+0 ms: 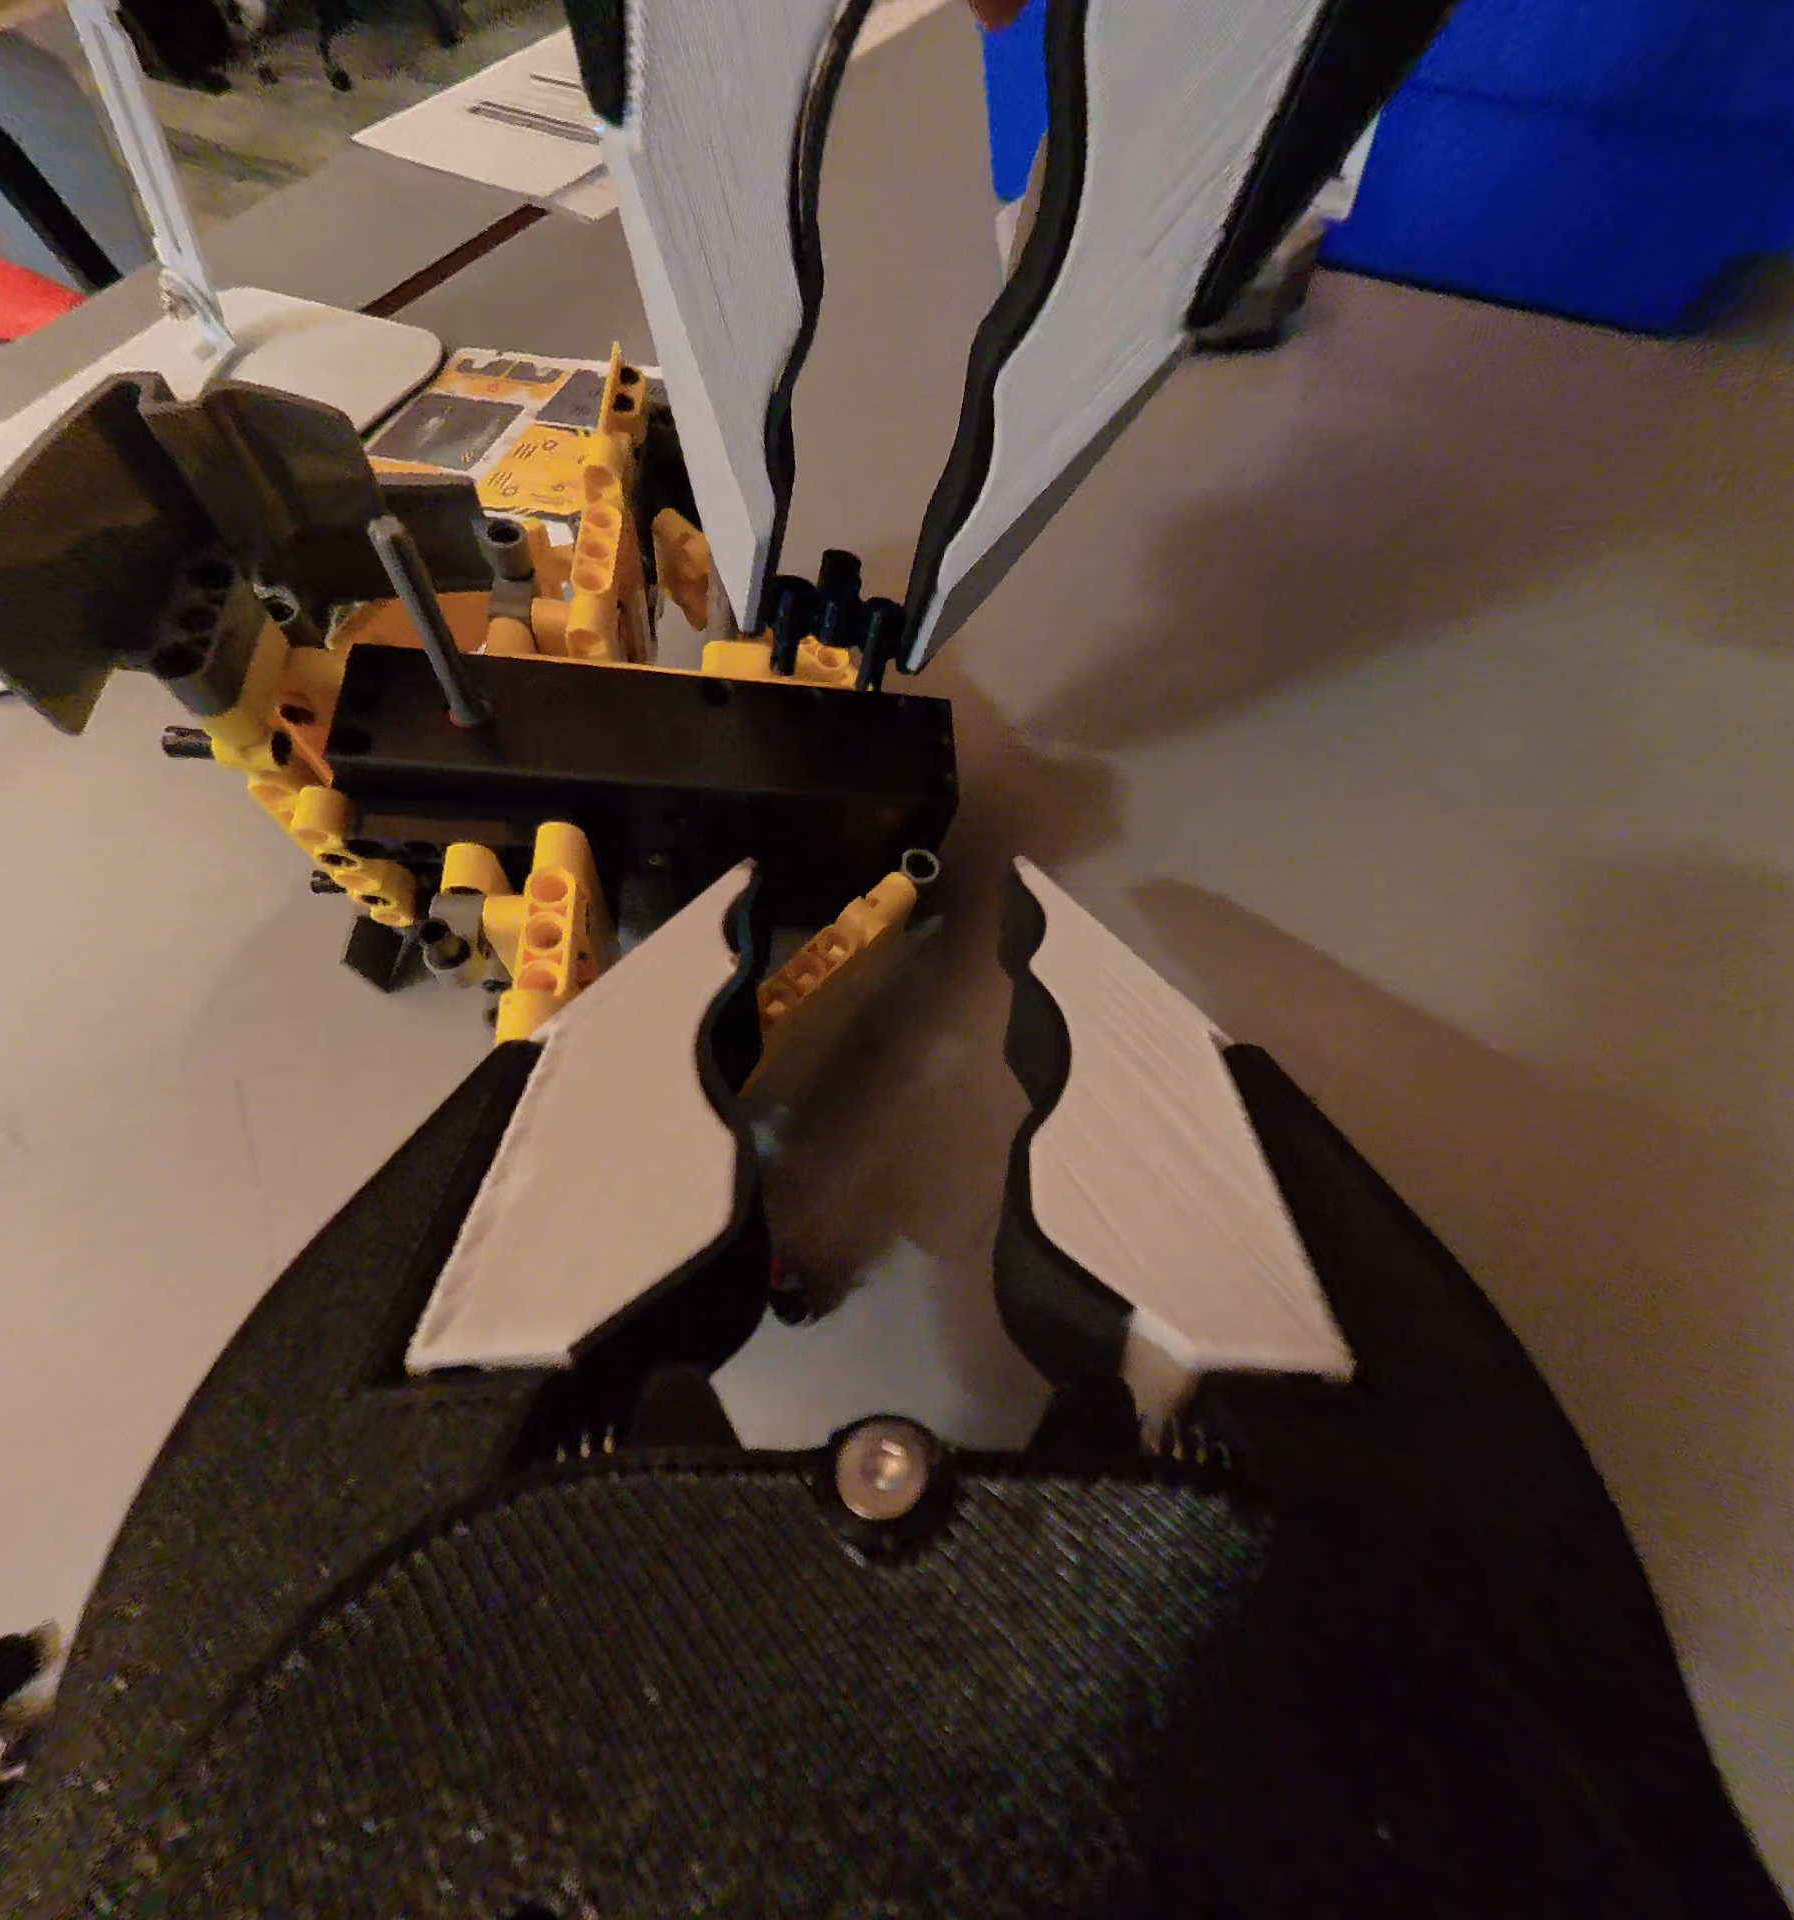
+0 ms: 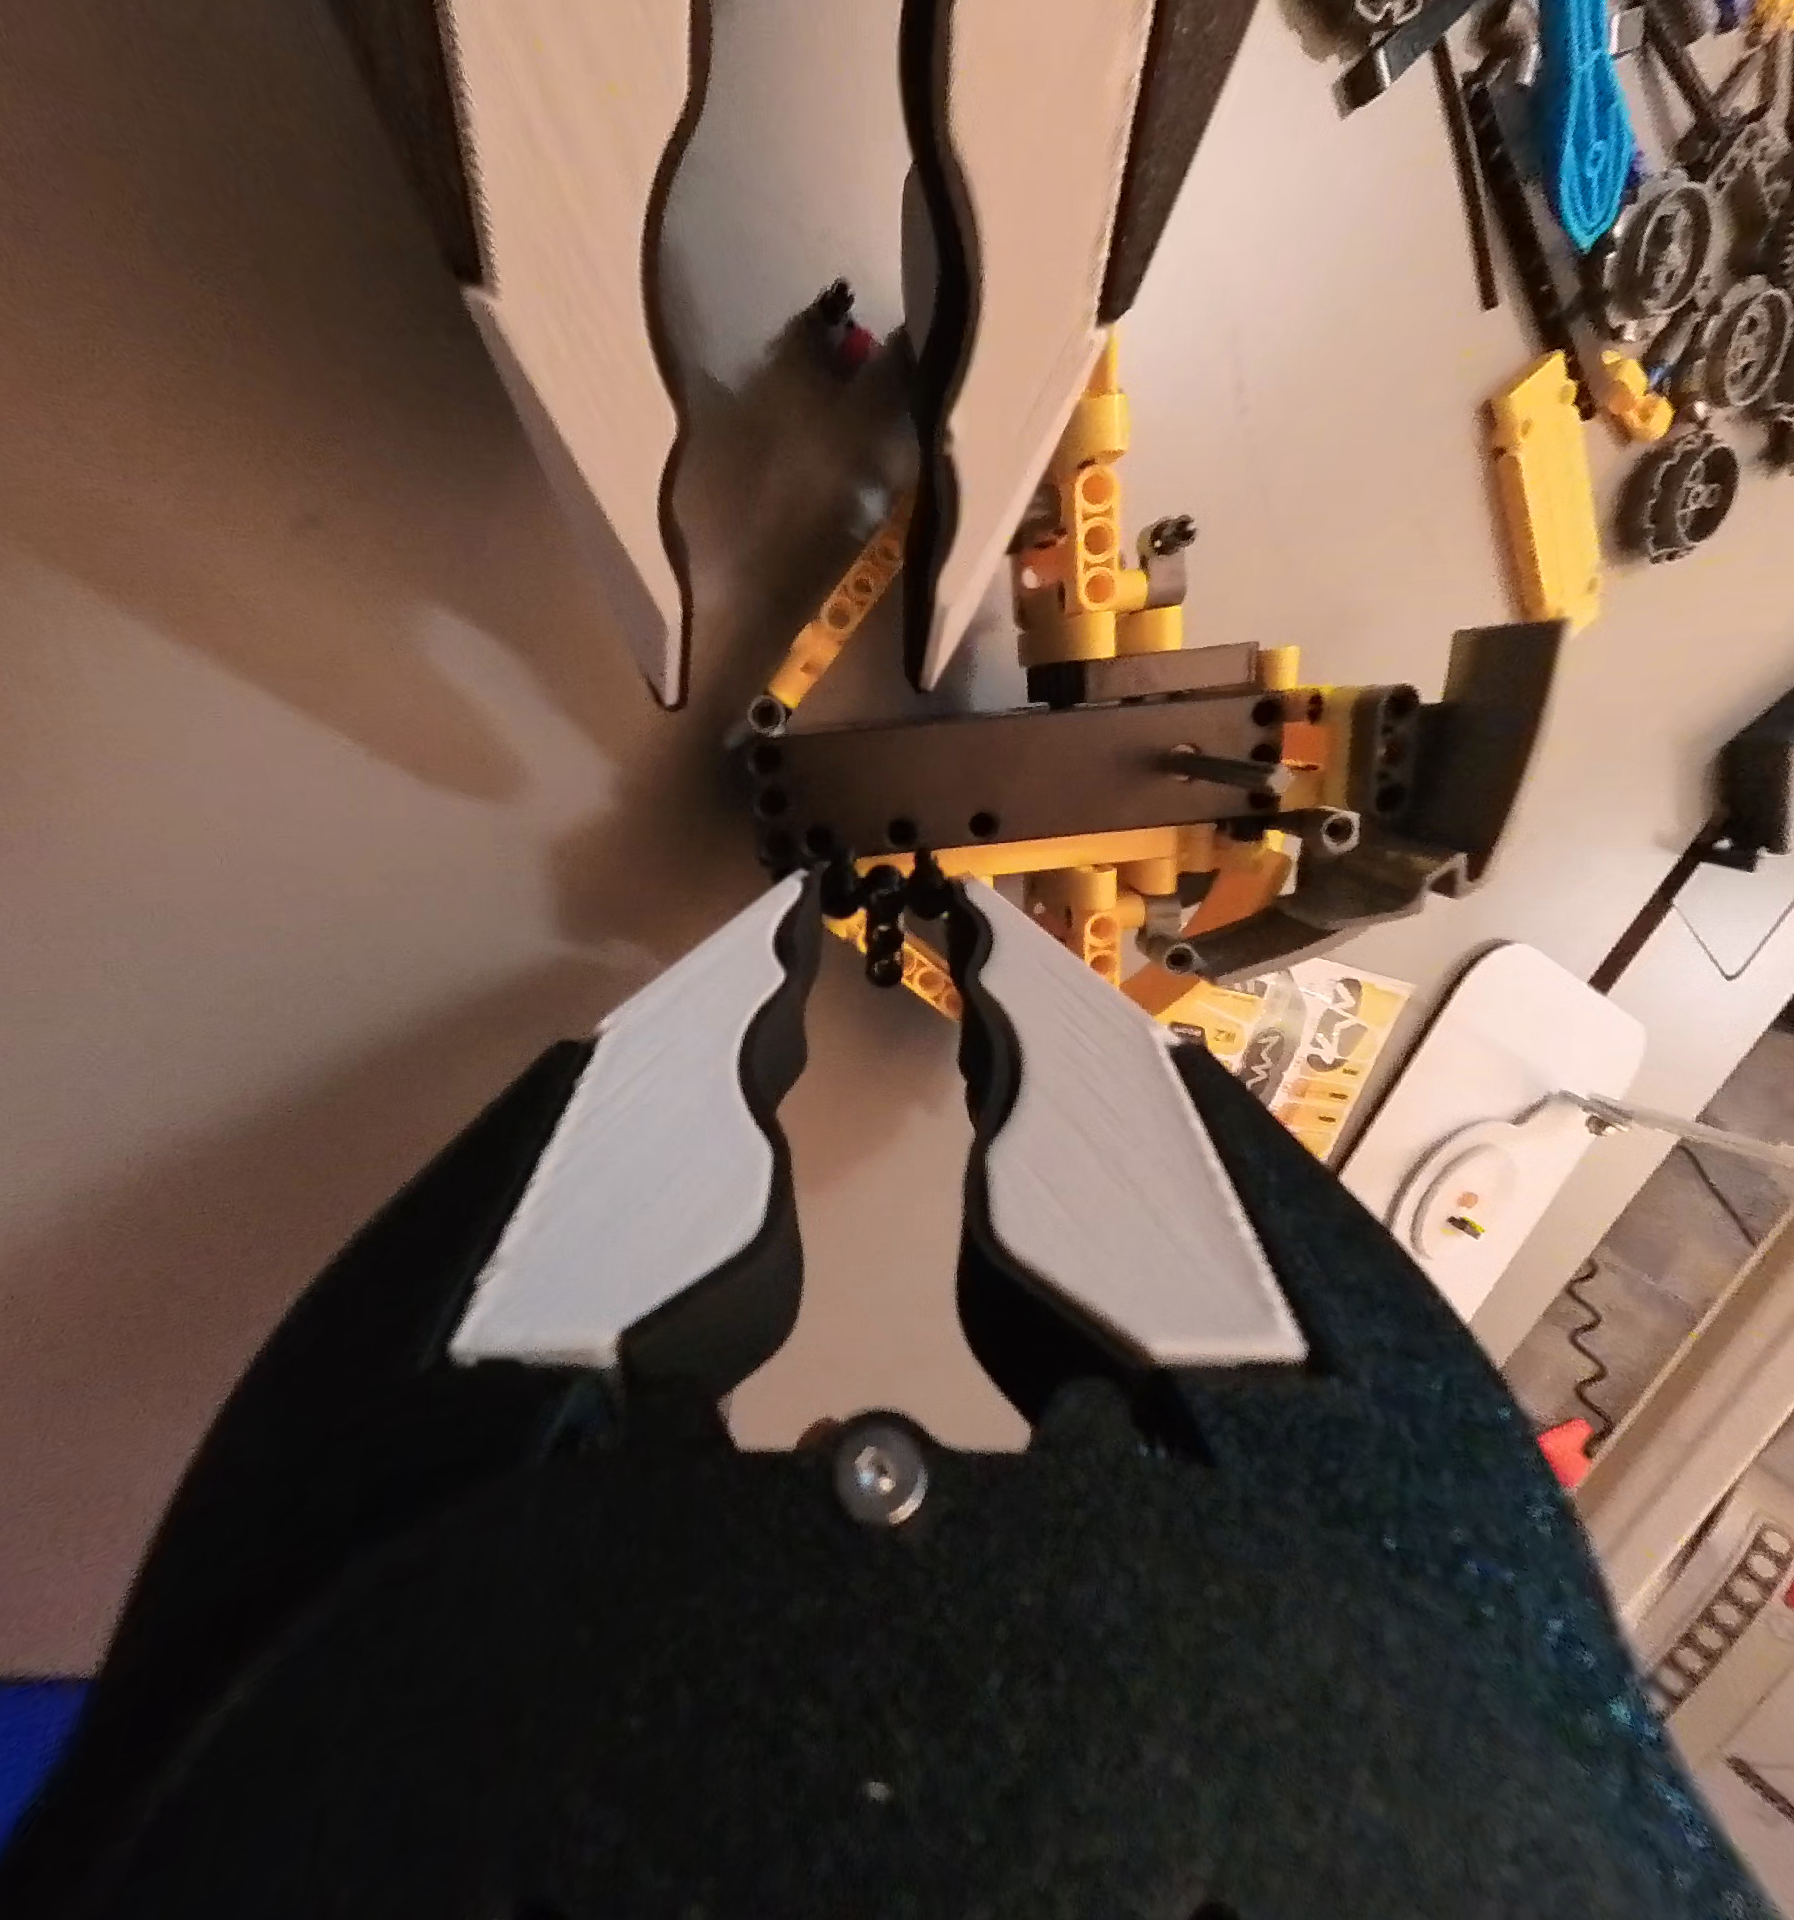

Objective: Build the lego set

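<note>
The left gripper (image 1: 882, 878) reaches forward low over the surface, its white fingers (image 1: 612, 1122) with wavy black pads spread well apart and closed on nothing. The right gripper (image 2: 877, 894) comes in from the opposite side, so the two point tip to tip and stand close together; its fingers (image 2: 664, 1122) are drawn nearer to each other than the left one's, with a narrow gap left at the tips. In the left wrist view the right gripper (image 1: 836, 623) slants steeply down from above.
</note>
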Motion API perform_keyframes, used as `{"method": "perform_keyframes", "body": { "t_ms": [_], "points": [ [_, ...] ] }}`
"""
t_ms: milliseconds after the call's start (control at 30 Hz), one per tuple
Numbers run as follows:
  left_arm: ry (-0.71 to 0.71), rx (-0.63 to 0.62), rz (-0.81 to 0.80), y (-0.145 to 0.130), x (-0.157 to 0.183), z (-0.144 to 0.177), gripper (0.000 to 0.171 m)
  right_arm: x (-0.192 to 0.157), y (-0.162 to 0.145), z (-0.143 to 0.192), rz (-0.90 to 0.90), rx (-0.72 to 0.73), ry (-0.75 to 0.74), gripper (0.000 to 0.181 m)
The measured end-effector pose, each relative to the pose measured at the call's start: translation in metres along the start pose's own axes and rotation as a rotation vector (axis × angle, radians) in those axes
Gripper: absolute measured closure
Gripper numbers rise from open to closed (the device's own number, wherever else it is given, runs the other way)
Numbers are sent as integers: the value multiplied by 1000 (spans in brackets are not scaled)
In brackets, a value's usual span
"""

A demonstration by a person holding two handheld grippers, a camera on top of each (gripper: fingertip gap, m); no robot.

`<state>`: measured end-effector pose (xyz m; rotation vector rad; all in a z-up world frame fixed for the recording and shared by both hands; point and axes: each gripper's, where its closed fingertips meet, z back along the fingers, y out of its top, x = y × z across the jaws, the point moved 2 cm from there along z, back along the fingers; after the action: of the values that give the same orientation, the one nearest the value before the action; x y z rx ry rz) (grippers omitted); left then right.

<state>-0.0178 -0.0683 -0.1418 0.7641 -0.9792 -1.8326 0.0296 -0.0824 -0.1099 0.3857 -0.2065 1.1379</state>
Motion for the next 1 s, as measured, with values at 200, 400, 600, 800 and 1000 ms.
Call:
{"method": "perform_keyframes", "body": {
  "t_ms": [200, 400, 600, 800, 1000],
  "points": [
    [109, -83, -154, -10, 1, -6, 140, -4, 7, -2, 30, -29, 52, 158],
    [208, -141, -268, -13, -3, -11, 144, -3, 5, -3, 42, -97, 72, 158],
    [159, -127, -194, -12, -5, -11, 149, -2, -2, -6, 13, -154, 139, 158],
    [152, -126, -182, -15, -7, -9, 151, 0, 1, -8, -10, -149, 146, 158],
    [98, -78, -166, -9, -2, -3, 140, 0, 1, -6, 1, -210, 38, 158]
  ]
}}
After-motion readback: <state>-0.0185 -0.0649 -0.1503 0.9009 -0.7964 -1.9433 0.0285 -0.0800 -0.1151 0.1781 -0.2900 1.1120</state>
